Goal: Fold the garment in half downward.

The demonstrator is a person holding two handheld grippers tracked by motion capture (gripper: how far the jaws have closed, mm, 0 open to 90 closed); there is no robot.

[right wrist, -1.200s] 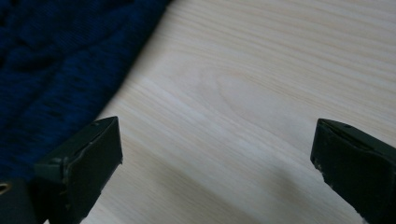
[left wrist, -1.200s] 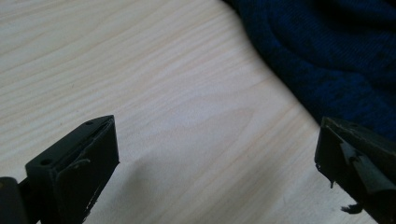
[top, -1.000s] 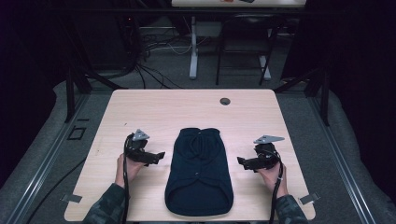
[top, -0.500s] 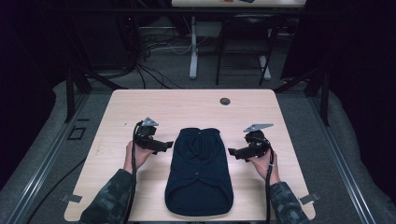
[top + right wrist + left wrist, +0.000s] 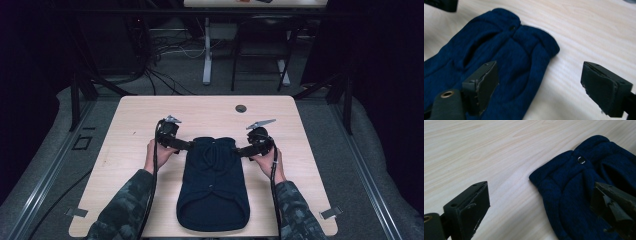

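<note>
From the high view, a dark blue knitted garment (image 5: 214, 185) is lying flat in the middle of the counter (image 5: 130, 125). The left gripper (image 5: 186, 146) and the right gripper (image 5: 241, 151) are reaching in at its far corners, one from each side.

In the left gripper view, the fingers (image 5: 471, 207) are standing wide, straddling the garment's corner without pressing it.

In the right gripper view, the fingers (image 5: 482, 82) have just been closing but are gaping wide, one over the fabric, one over bare wood.

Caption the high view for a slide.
Both tools, left and right, open at the far corners of a navy garment.
</note>
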